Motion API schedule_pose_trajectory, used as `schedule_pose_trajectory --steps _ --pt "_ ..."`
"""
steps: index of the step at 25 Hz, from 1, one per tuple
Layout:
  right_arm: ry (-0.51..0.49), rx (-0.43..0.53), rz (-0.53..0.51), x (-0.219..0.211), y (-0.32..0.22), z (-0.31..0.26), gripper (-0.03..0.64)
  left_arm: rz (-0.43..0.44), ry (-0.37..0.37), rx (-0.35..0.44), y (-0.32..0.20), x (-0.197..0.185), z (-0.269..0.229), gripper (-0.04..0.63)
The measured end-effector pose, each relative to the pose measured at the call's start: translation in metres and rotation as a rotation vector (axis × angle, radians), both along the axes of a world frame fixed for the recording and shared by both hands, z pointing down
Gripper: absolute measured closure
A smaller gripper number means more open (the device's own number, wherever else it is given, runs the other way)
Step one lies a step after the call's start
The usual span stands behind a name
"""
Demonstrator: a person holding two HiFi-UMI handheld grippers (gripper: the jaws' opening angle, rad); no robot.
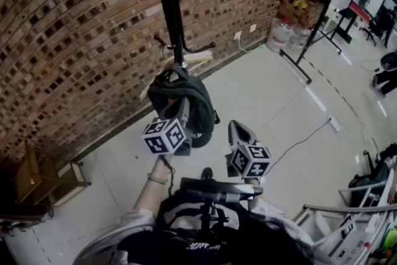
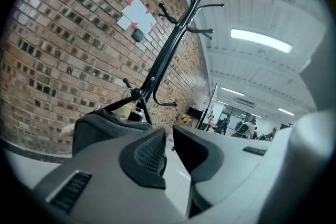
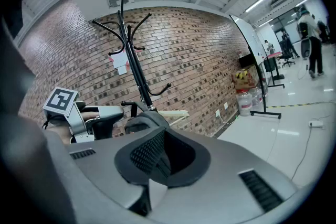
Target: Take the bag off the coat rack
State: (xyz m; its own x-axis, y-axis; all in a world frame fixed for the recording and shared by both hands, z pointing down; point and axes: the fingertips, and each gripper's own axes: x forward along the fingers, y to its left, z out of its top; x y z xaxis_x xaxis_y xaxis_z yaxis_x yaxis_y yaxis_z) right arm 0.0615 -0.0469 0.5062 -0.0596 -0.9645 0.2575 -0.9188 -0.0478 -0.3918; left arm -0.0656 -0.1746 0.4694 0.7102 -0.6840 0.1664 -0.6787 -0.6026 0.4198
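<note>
A dark bag (image 1: 189, 99) hangs low on the black coat rack (image 1: 172, 9), against its pole; a cream hanger (image 1: 193, 61) sits just above it. My left gripper (image 1: 183, 107) is up against the bag's front. In the left gripper view its jaws (image 2: 169, 139) stand a narrow slit apart with only floor showing between them. There the bag (image 2: 100, 126) lies just left of the left jaw, under the rack (image 2: 173, 42). My right gripper (image 1: 239, 128) hangs lower right, clear of the bag, its jaws (image 3: 160, 149) shut on nothing. It looks at the bag (image 3: 144, 122) and rack (image 3: 131, 55).
A brick wall (image 1: 74, 59) runs close behind the rack. Water jugs (image 1: 282, 34) and a black whiteboard stand (image 1: 310, 40) are at the far right, and a cable (image 1: 304, 133) crosses the floor. Wooden furniture (image 1: 31, 177) stands at the lower left. A person (image 3: 310, 34) stands far off.
</note>
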Motion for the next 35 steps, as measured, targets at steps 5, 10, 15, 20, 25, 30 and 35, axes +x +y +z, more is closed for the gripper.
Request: schedule_pose_trajectory --steps 5,10,15,20,25,30,35 --pt "0.000 -0.002 -0.029 0.006 -0.040 0.002 0.615 -0.023 0.021 -0.016 -0.029 0.008 0.006 0.549" --pt "0.021 -0.027 -0.080 0.008 -0.069 0.002 0.615 -0.028 0.032 -0.050 -0.055 0.015 0.005 0.503" --pt "0.036 -0.041 -0.122 0.007 -0.087 0.002 0.615 -0.036 0.020 -0.067 -0.076 0.020 0.004 0.436" --pt "0.043 -0.048 -0.141 0.013 -0.099 0.005 0.615 -0.079 0.003 -0.081 -0.093 0.022 0.003 0.433" --pt "0.058 -0.052 -0.204 0.017 -0.119 0.003 0.615 -0.124 0.017 -0.102 -0.110 0.028 0.001 0.433" --pt "0.076 -0.047 -0.276 0.025 -0.142 0.001 0.615 -0.158 -0.054 -0.100 -0.123 0.036 0.002 0.433" --pt "0.071 -0.058 -0.335 0.038 -0.159 0.004 0.615 -0.264 -0.096 -0.095 -0.132 0.033 0.006 0.442"
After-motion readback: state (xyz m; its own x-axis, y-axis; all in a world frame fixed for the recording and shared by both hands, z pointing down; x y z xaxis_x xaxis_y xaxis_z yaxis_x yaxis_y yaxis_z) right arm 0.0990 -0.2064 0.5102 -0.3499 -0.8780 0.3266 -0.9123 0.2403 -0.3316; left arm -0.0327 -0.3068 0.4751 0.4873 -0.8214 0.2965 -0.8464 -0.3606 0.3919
